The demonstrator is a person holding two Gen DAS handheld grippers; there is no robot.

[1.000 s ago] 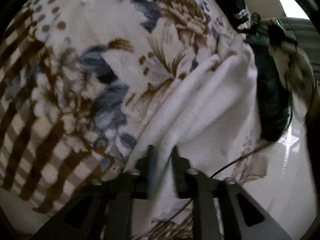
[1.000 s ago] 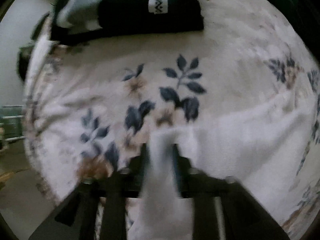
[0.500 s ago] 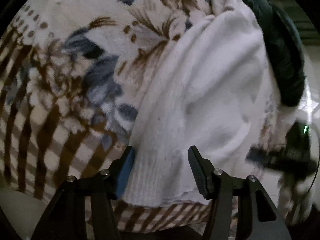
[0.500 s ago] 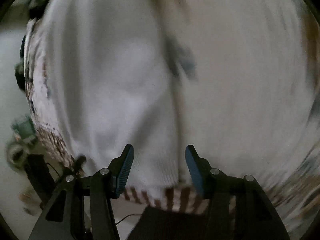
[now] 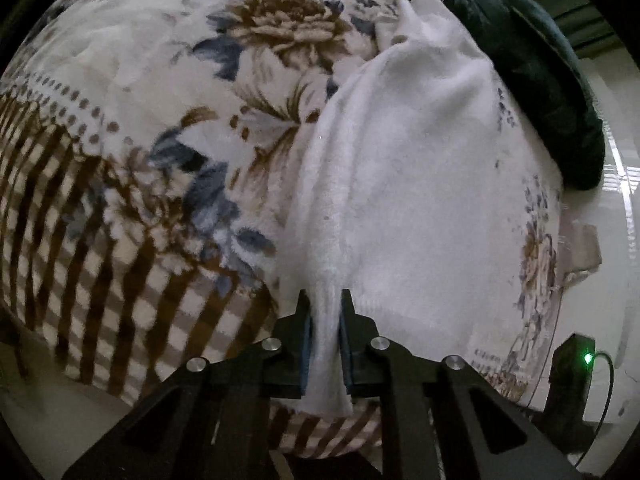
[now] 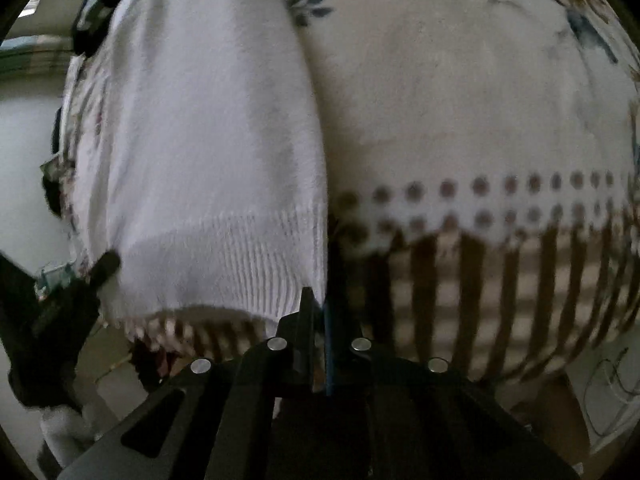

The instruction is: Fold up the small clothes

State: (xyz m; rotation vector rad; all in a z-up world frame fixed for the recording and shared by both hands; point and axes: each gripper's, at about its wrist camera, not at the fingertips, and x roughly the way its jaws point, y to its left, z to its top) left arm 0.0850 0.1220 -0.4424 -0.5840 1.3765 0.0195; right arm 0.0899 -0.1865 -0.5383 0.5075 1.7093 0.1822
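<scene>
While your left tool [image 5: 325,312] is closed on the hem of the white garment [image 5: 408,184] lying on the floral blanket [image 5: 168,128] and your right tool [image 6: 318,308] pinches its ribbed corner, lift both evenly and keep the hem taut.

White knitted garment [image 5: 404,184], fluffy, ribbed hem [image 6: 240,256] at near end. Lies lengthwise on a flowered blanket [image 5: 160,128], close to its edge. Near hem pinched up into a ridge on one side; ribbed corner caught on the other.
</scene>
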